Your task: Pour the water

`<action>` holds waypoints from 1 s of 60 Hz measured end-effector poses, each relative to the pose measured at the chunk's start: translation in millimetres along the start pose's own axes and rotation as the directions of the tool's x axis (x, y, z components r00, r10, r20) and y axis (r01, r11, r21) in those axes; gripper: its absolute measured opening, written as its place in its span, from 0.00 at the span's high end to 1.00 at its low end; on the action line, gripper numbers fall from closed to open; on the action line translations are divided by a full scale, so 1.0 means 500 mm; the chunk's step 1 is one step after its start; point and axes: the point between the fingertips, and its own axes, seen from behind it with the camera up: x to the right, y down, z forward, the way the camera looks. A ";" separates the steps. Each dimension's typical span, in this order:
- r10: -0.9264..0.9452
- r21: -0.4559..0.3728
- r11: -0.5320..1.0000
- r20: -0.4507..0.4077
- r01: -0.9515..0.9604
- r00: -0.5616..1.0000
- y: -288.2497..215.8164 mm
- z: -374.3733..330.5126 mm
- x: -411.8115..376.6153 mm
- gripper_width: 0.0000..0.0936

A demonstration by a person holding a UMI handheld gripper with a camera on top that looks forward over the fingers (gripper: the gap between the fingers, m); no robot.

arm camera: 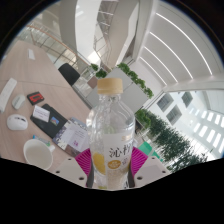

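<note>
A pale table [22, 72] stretches away beside the window side of the room, with several things lying on its top. On it are a white bowl [38, 151], a rounded white object [17, 122], a small dark red-edged item [37, 98], a black-and-white box [44, 113] and a large grey flat slab [72, 75]. They lie apart from one another, spread over the surface.

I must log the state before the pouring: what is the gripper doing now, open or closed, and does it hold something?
Gripper: closed on the water bottle, a pink pad pressed on each side.
</note>
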 end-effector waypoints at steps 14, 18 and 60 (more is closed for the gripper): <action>0.672 -0.025 0.729 0.214 -0.684 0.709 0.148 0.017 -0.071 0.43; 0.701 -0.050 0.704 0.215 -0.709 0.680 0.227 0.024 -0.113 0.43; 0.625 -0.211 0.779 0.321 -0.590 0.711 0.291 -0.174 -0.124 0.11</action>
